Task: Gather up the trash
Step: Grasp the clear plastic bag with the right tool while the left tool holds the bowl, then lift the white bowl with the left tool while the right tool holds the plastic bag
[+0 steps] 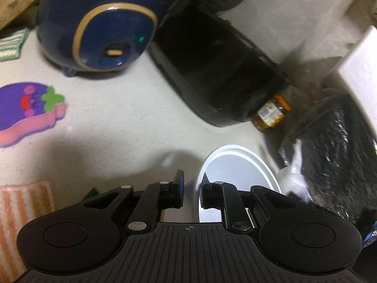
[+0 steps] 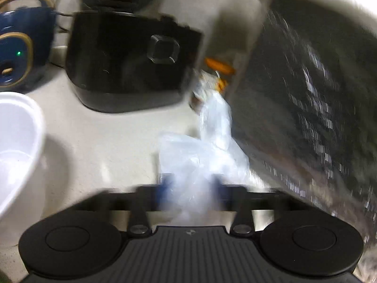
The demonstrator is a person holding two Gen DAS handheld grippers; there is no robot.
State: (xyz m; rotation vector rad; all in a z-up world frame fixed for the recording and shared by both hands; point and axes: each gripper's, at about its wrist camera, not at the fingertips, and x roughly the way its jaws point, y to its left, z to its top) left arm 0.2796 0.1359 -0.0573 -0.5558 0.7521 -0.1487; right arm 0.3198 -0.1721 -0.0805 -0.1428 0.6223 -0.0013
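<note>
Between blurred right fingers [image 2: 192, 188], crumpled plastic wrapper [image 2: 200, 155], half-hidden.

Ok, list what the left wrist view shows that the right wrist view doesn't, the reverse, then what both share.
Left wrist only: the left gripper clamped on the white bowl's rim, a purple and pink sponge, an orange striped cloth and a green striped cloth.

Right wrist only: the right gripper, blurred, with the clear plastic bag between its fingers, and a clear knob on the black appliance.

Both: the white bowl, black appliance, blue appliance, orange-lidded jar and the dark glittery bag.
</note>
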